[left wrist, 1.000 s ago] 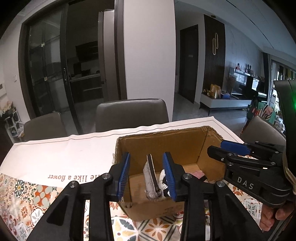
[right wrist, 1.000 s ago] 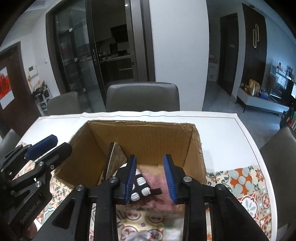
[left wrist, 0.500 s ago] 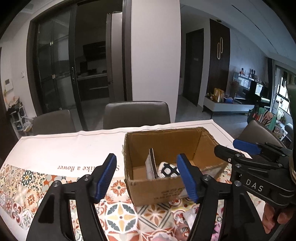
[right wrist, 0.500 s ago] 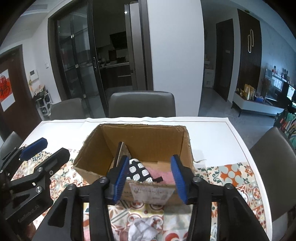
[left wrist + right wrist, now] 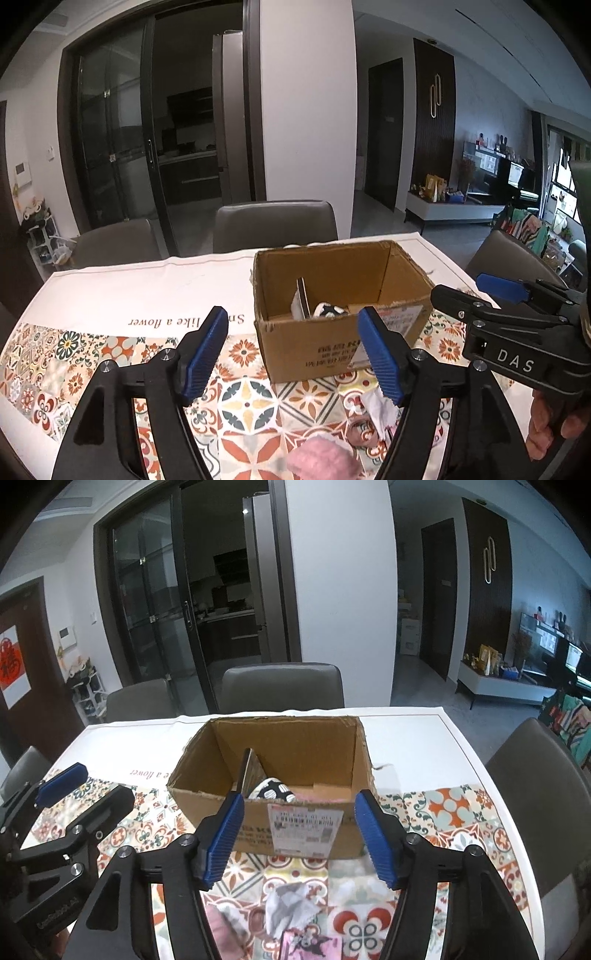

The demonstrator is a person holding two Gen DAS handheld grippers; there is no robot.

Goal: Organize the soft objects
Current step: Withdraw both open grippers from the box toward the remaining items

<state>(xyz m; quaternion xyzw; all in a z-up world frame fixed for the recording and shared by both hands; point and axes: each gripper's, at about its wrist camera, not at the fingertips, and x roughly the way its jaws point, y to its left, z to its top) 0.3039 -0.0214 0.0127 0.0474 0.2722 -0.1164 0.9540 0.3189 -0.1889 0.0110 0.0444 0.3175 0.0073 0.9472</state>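
Nearest you, on the patterned cloth (image 5: 447,805) at the desk's front edge, loose soft items lie in a small heap: a pink fuzzy piece (image 5: 321,459), a crumpled white cloth (image 5: 290,904), and a pink printed packet (image 5: 310,946) partly cut off by the frame.

Your left gripper (image 5: 293,356) is released, jaws opening, with nothing between the blue pads; it hovers over the cloth just short of the box. Your right gripper (image 5: 299,840) is likewise released and opening, empty, its pads framing the box's near wall without touching it. A hand shows at the right gripper's handle in the left view.

Beyond the pads sits the box (image 5: 221,808), open-topped cardboard, a white label (image 5: 304,829) on its near face. A divider (image 5: 245,768) stands upright inside. Just right of the divider lies a black-and-white spotted sock (image 5: 271,789), with something pink (image 5: 314,795) beside it; what lies left of the divider you cannot tell.

Past the box, white cloth with printed script, then grey chairs (image 5: 282,686) at the far edge.
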